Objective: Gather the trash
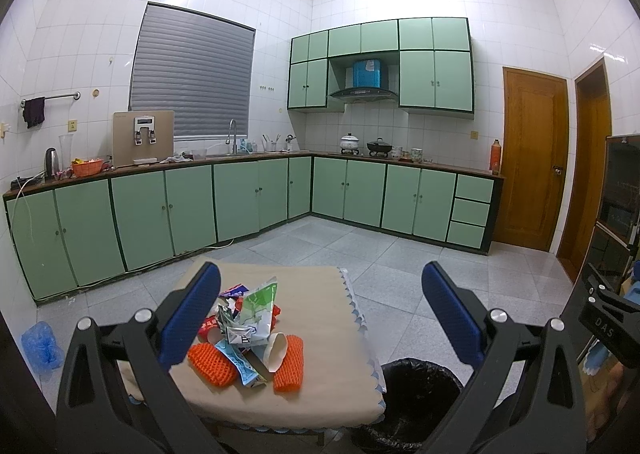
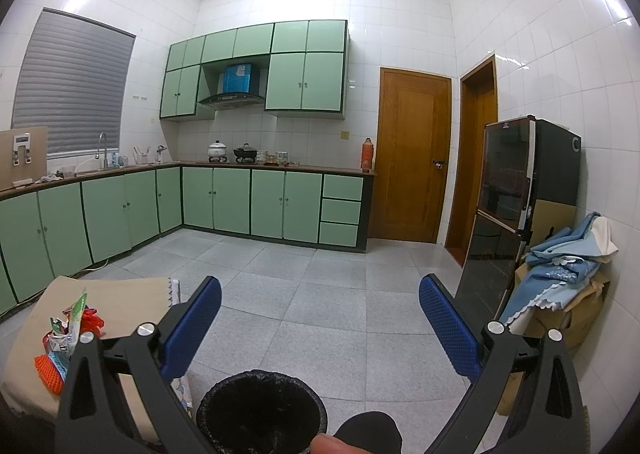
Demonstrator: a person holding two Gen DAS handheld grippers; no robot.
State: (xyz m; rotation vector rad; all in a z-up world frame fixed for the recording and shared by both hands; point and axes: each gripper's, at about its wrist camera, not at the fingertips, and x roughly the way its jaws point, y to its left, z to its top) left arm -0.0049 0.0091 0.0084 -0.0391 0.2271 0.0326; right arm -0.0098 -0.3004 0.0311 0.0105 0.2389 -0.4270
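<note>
A pile of trash (image 1: 248, 334) lies on a small table with a beige cloth (image 1: 312, 282): crumpled wrappers, a green and white packet (image 1: 260, 300), a paper cup (image 1: 276, 350) and two orange foam nets (image 1: 289, 364). My left gripper (image 1: 320, 318) is open and empty above the table, its left finger beside the pile. A bin with a black bag (image 1: 416, 398) stands on the floor right of the table. My right gripper (image 2: 320, 326) is open and empty above the bin (image 2: 260, 410). The pile shows at the left in the right wrist view (image 2: 68, 330).
Green base cabinets (image 1: 240, 197) with a worktop run along the far walls. A dark cabinet (image 2: 516, 213) and a box heaped with blue cloth (image 2: 564, 266) stand at the right. A blue bag (image 1: 40, 346) lies on the grey tiled floor at the left.
</note>
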